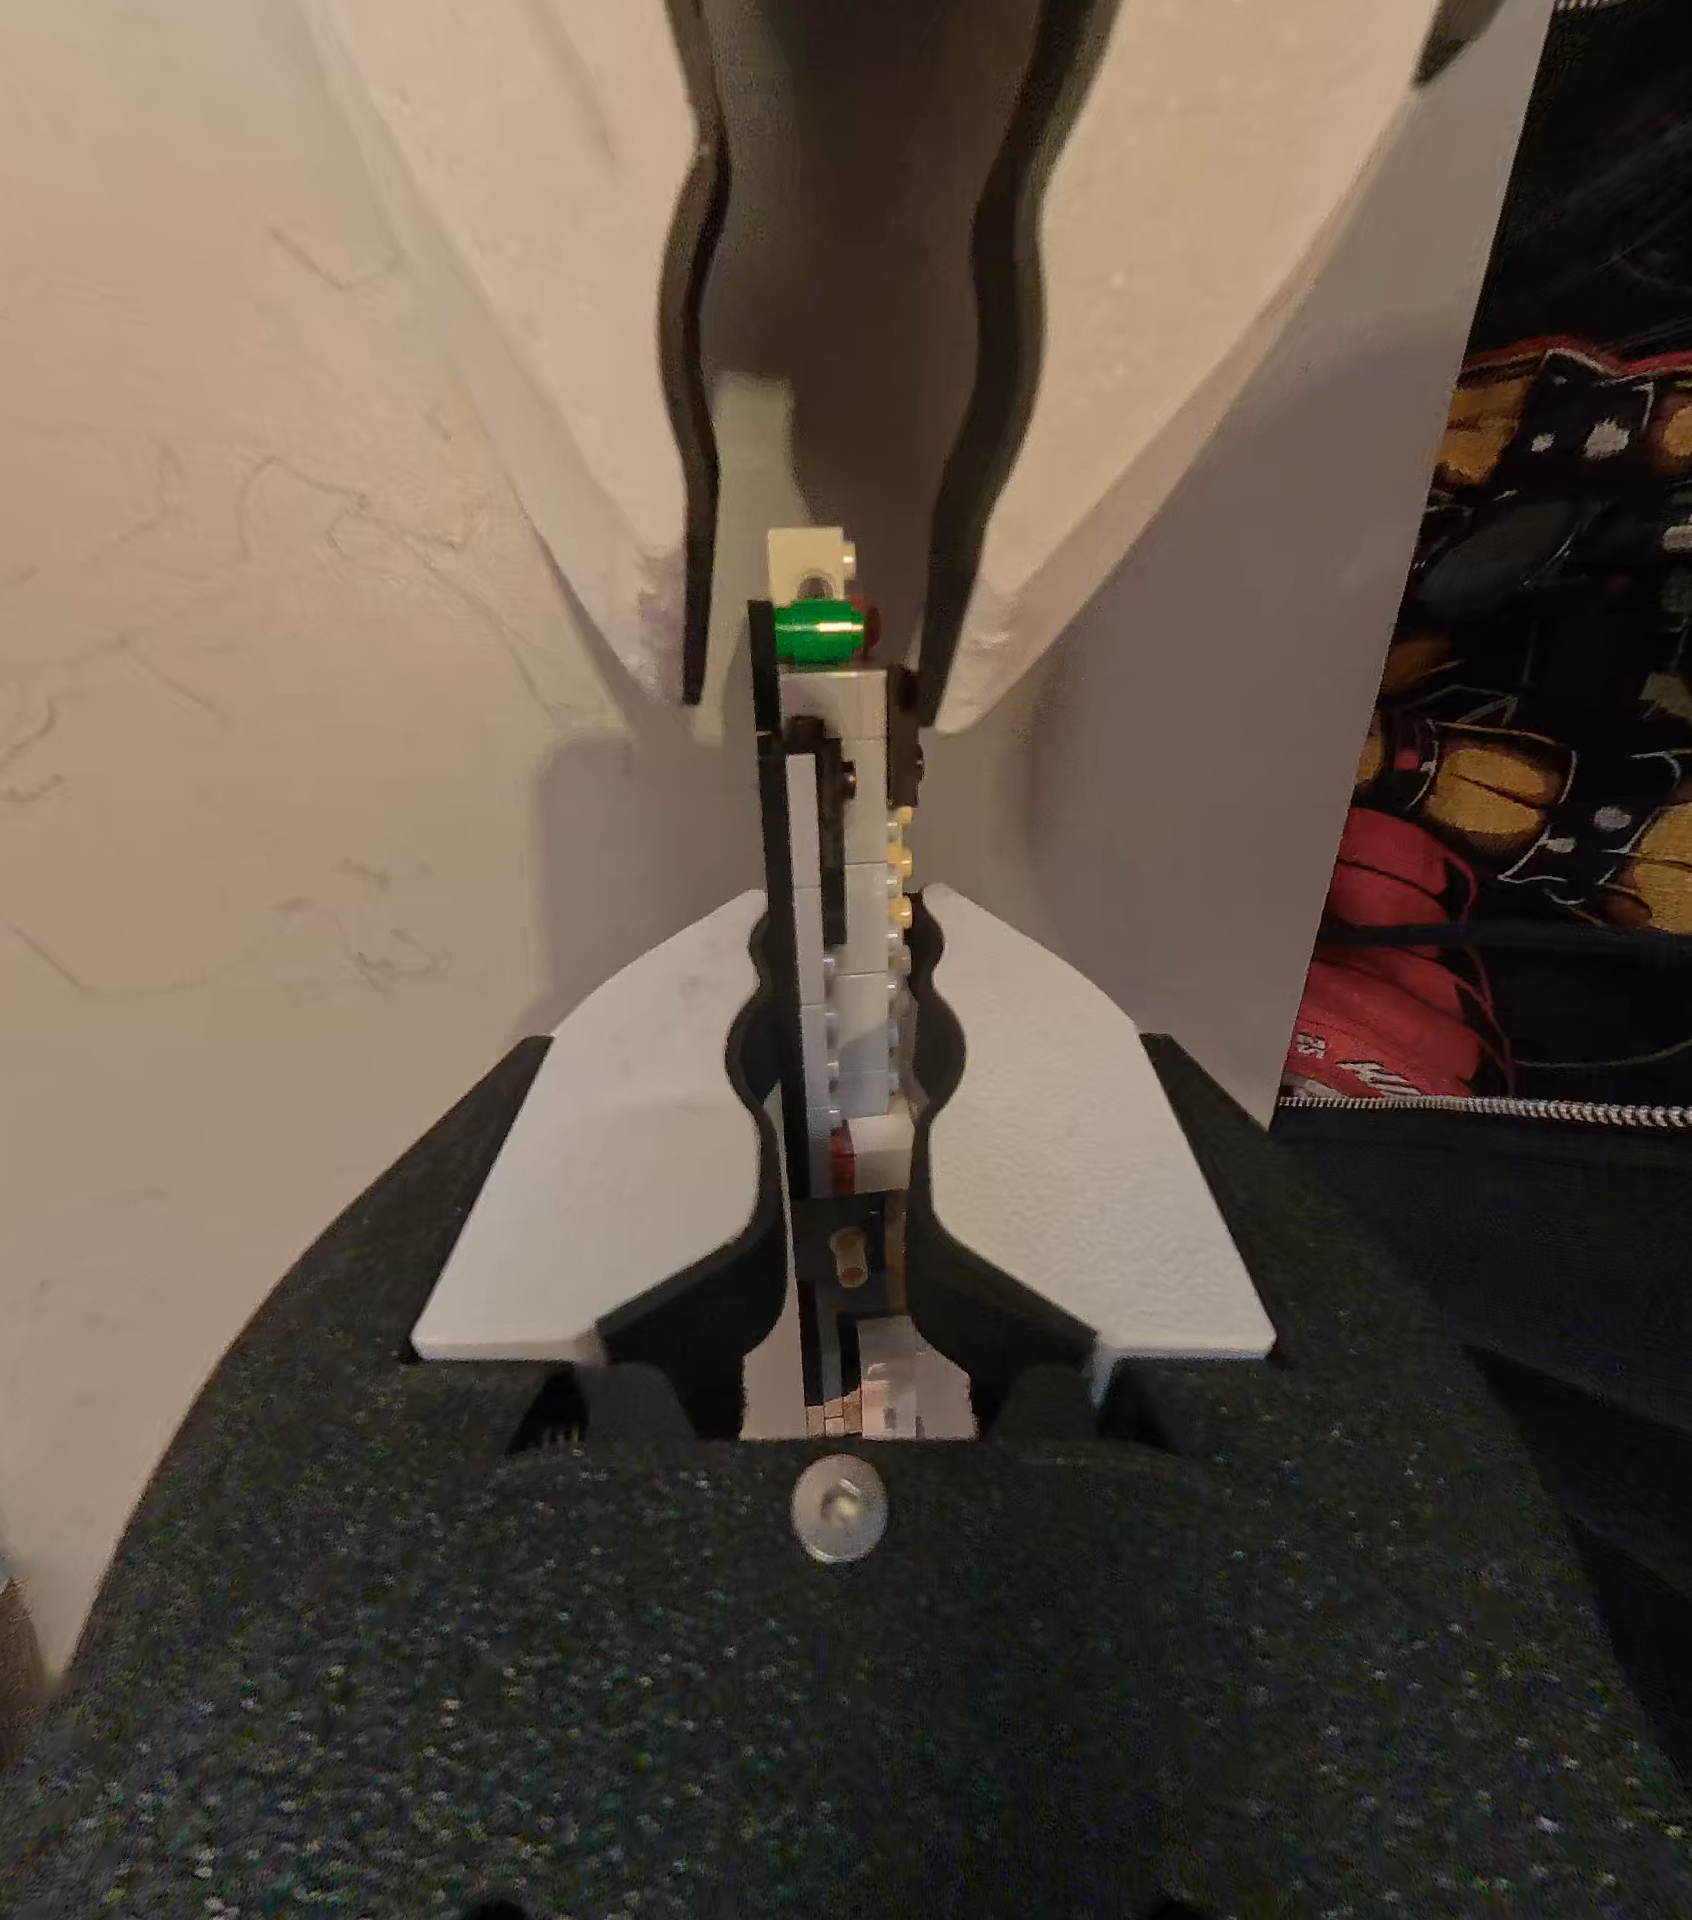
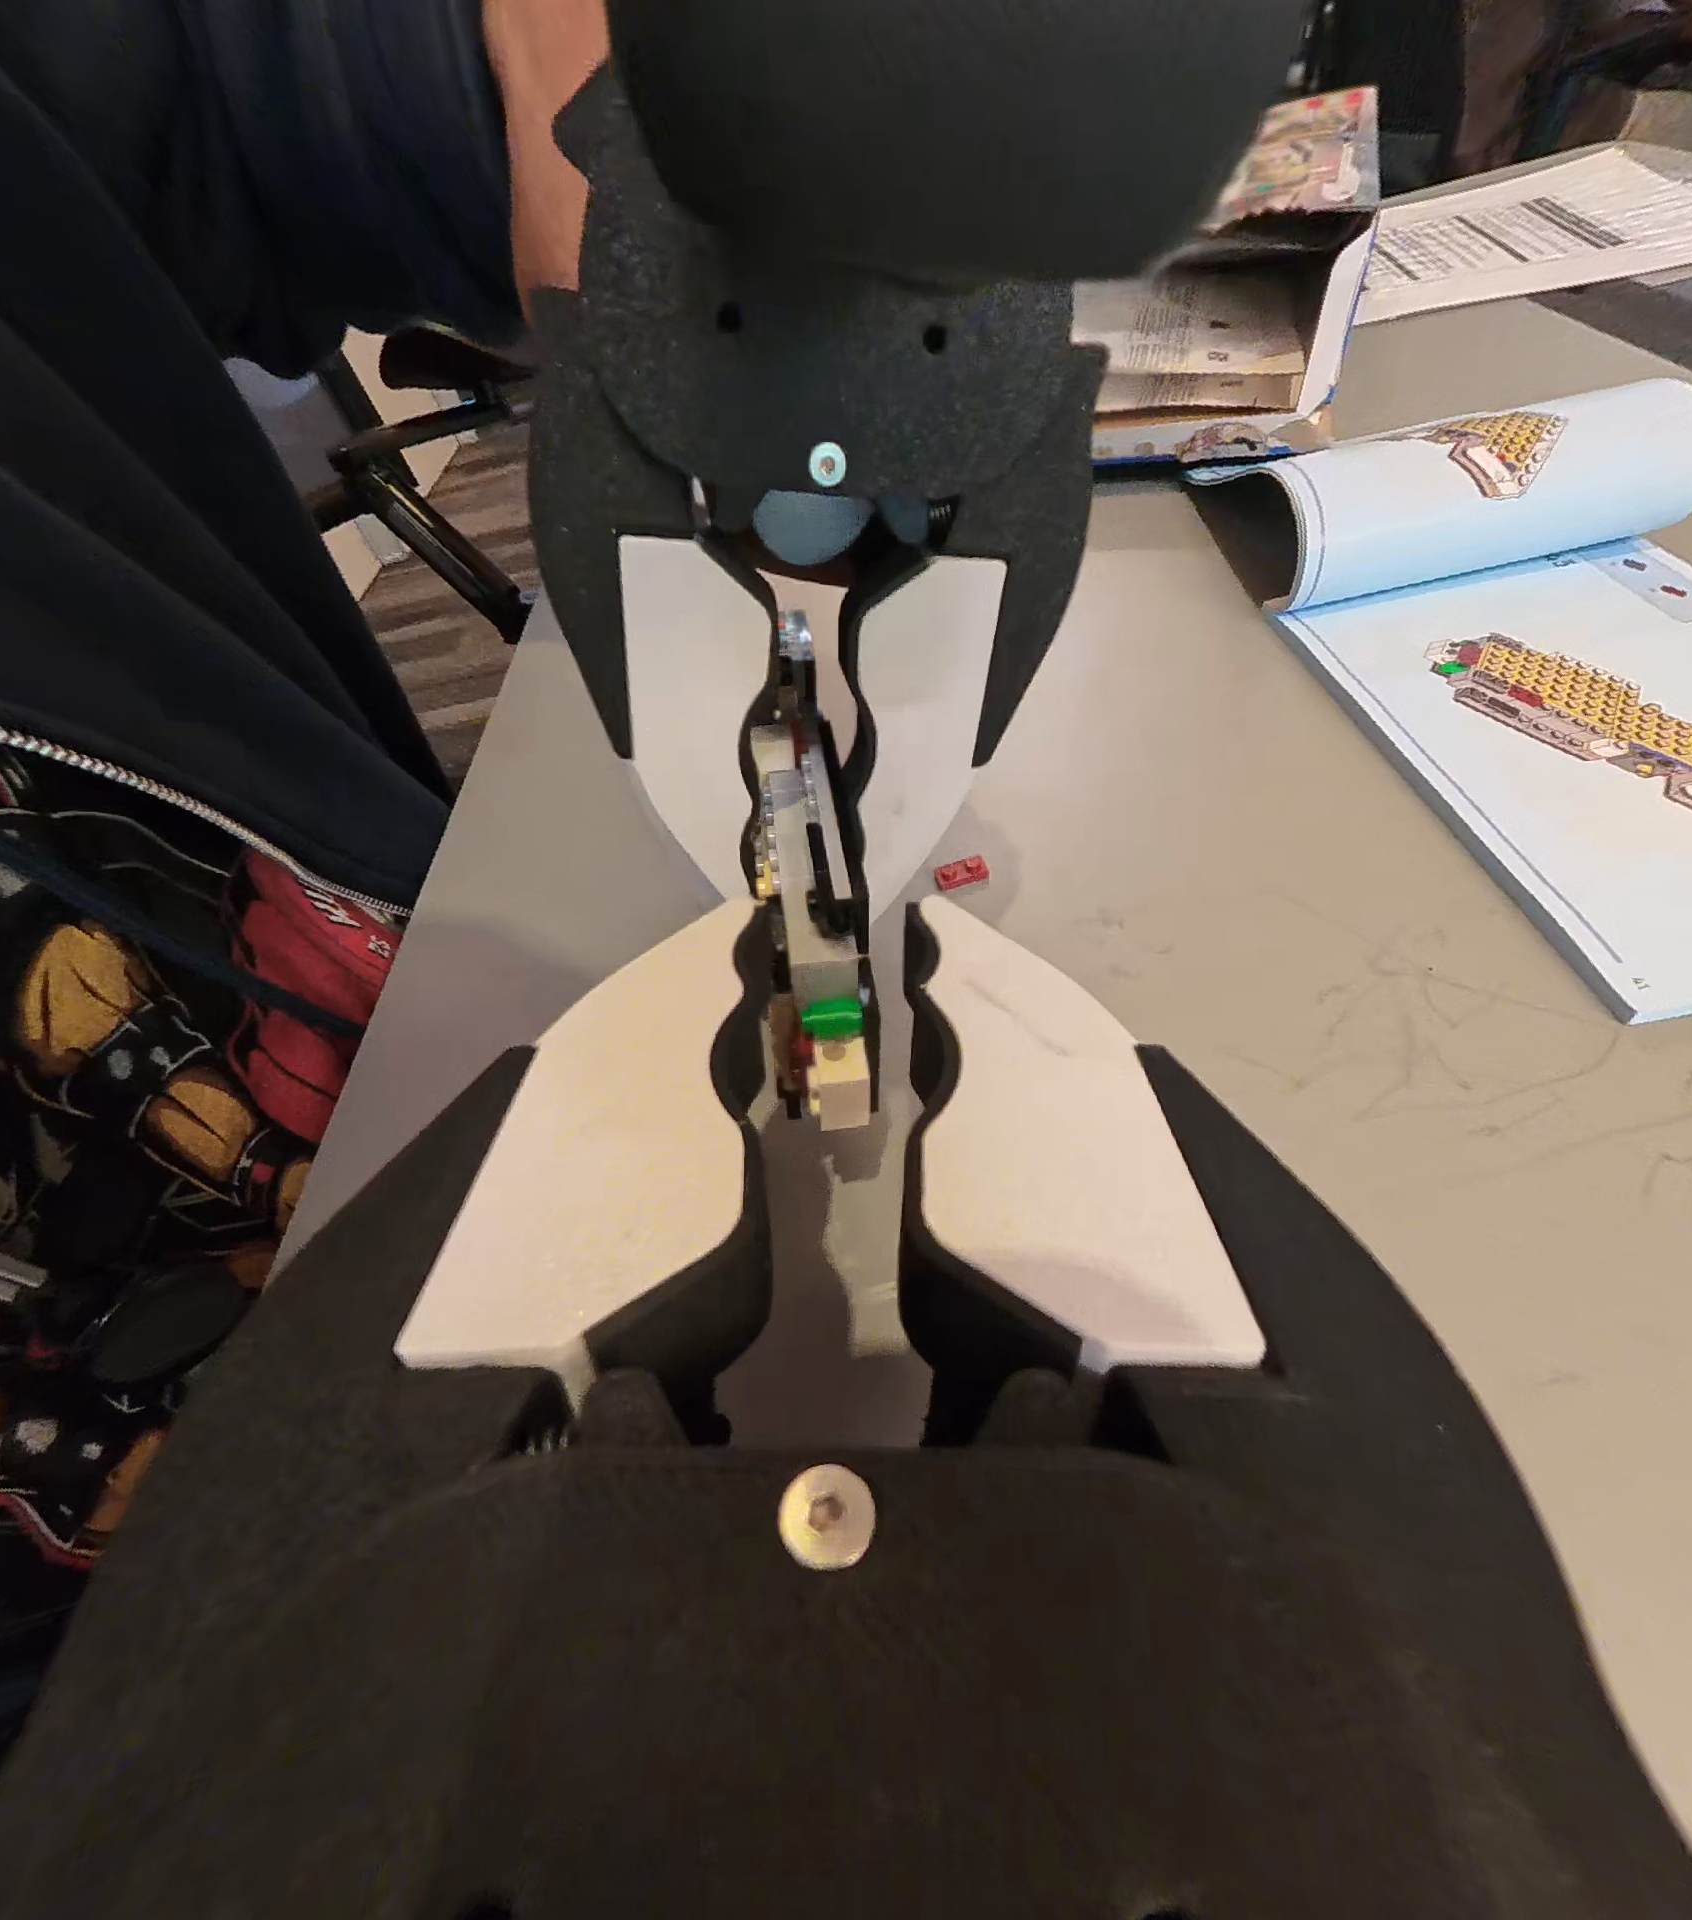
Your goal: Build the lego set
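Observation:
My left gripper (image 1: 842, 904) is shut on a long brick assembly (image 1: 863, 790) of grey, black and tan pieces, and both pads press its sides. The assembly's far end carries a green piece (image 1: 818, 631) and a white brick (image 1: 811, 561). My right gripper (image 2: 837, 914) faces the left one and stands open around that end. In the right wrist view the green piece (image 2: 829, 1016) and the white brick (image 2: 842, 1086) sit between its pads, with a gap at the right pad. The left gripper (image 2: 809, 883) shows there too, holding the assembly (image 2: 811, 821) above the table.
A small dark red plate (image 2: 963, 873) lies on the grey table (image 2: 1237, 1143). An open instruction booklet (image 2: 1548, 727) lies at the right, with an open box (image 2: 1237, 343) and papers behind it. A person in a dark jacket (image 2: 94, 1039) is close on the left. Spacing between my two grippers at the tips: around 6 cm.

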A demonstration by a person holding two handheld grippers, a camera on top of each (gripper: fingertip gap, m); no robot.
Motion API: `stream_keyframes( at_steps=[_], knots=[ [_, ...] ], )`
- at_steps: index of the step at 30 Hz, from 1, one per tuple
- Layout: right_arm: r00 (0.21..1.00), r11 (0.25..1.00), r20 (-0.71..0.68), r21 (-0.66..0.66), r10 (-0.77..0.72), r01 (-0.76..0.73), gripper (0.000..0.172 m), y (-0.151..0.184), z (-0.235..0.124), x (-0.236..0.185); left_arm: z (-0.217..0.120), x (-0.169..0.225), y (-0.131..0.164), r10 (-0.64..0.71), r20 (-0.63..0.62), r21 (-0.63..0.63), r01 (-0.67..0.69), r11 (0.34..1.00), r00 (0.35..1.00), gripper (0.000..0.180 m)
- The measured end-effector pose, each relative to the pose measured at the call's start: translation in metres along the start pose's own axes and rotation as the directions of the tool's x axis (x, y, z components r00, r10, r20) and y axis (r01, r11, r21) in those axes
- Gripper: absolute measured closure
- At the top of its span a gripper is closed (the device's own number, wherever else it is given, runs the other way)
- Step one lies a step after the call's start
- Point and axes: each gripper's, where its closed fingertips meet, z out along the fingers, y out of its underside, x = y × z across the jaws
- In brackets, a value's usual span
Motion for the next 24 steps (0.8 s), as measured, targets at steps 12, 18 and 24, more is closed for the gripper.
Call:
stream_keyframes(
  at_steps=[12,18,24],
  knots=[
    [0.999,1.0,0.049,-0.007,0.0,0.0,0.162,0.003,0.006,-0.009,0.004,0.008,-0.001,0.036,-0.019,-0.006,-0.036,0.999,0.999,0.159],
    [0.997,0.999,0.055,0.02,0.044,-0.046,0.146,0.001,0.002,-0.006,0.004,0.012,-0.005,-0.021,-0.121,0.064,0.029,0.998,0.992,0.159],
    [0.963,0.982,0.202,0.018,0.178,-0.186,0.13,0.003,0.0,-0.019,-0.002,0.025,-0.004,-0.106,-0.286,0.178,0.162,0.971,0.952,0.159]
  ],
)
